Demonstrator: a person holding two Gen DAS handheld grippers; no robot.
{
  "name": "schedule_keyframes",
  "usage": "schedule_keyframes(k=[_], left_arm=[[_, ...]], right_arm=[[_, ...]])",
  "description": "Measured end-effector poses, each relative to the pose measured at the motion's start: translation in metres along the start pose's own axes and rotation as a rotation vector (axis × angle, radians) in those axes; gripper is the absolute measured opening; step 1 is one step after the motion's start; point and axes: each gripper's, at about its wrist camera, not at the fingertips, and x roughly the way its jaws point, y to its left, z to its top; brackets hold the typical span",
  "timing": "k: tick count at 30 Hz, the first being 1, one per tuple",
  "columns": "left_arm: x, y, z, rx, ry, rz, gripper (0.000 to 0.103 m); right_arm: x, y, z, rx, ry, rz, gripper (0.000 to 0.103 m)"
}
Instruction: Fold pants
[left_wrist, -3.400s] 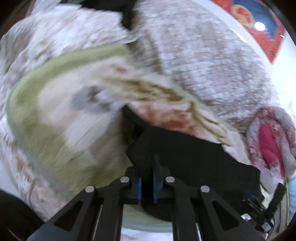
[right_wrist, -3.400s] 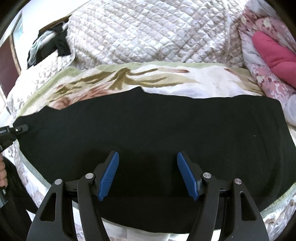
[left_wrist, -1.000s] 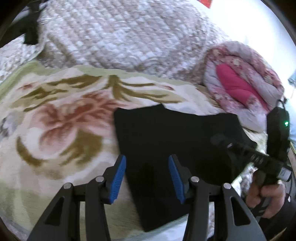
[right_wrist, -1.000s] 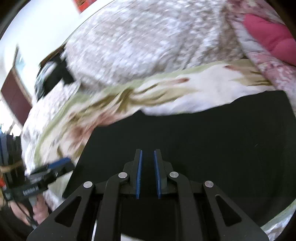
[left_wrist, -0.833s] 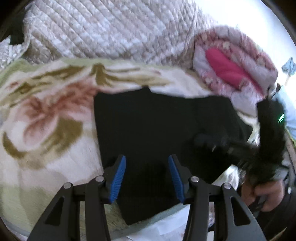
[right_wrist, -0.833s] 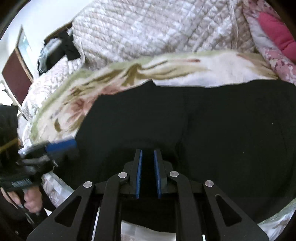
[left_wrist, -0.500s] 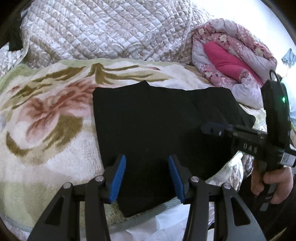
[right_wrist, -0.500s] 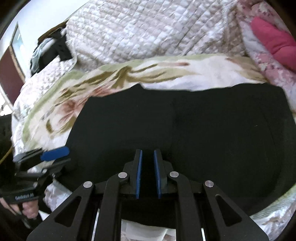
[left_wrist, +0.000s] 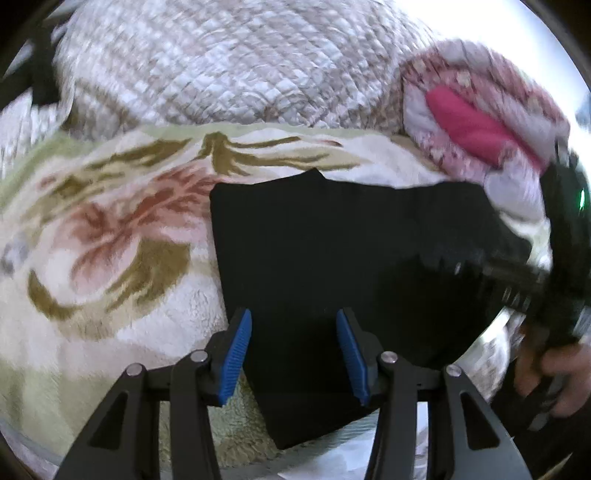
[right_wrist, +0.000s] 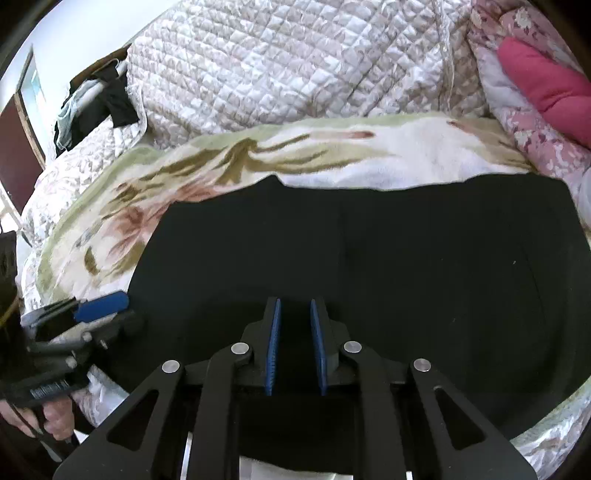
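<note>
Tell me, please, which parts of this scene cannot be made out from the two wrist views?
- Black pants: near edge hidden behind the right tool in the right wrist view; folds and layers lost in flat black.
- Right tool: whether it pinches cloth cannot be told.
- Left wrist view: the other tool at the right edge is motion-blurred.
- Dark clothes far left: too small to identify.

Nothing can be read with certainty. The left gripper (right_wrist: 101, 306) carries a small white label on its body at eight o'clock in the right wrist view (letters blurred, too small to make out).
</note>
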Motion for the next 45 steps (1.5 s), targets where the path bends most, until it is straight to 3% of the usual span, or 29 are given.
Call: schedule_keyframes(k=[1,2,4,14,21,27,34,39,42,45], left_arm=[[0.000,-0.004,-0.001,0.030,-0.002,0.020,0.051],[0.000,-0.006,-0.001,0.048,-0.007,0.032,0.051],[-0.001,-0.006,-0.001,0.038,-0.004,0.025,0.051],[-0.012,0.002,0.003,-0.015,-0.026,0.029,0.051],[-0.012,0.013,0.005,-0.050,-0.032,0.063,0.051],[-0.008,0.033,0.005,-0.133,0.001,0.083,0.051],[-0.015,0.034,0.009,-0.143,-0.040,0.090,0.054],[-0.008,0.035,0.007,-0.153,-0.007,0.071,0.054],[-0.008,0.035,0.006,-0.154,-0.004,0.070,0.054],[-0.007,0.035,0.006,-0.154,-0.002,0.062,0.054]], right_arm=[[-0.001,-0.001,0.001,-0.002,-0.007,-0.025,0.019],[-0.003,-0.004,0.002,0.005,-0.015,-0.054,0.029],[-0.003,-0.013,0.002,0.034,-0.015,-0.073,0.035],[-0.014,-0.027,0.002,0.073,-0.031,-0.131,0.037],[-0.023,-0.043,0.003,0.121,-0.052,-0.181,0.050],[-0.046,-0.080,0.006,0.253,-0.121,-0.248,0.050],[-0.095,-0.128,-0.001,0.451,-0.294,-0.383,0.060],[-0.108,-0.160,-0.013,0.578,-0.306,-0.401,0.060],[-0.118,-0.171,-0.018,0.625,-0.330,-0.454,0.060],[-0.115,-0.186,-0.025,0.700,-0.312,-0.399,0.063]])
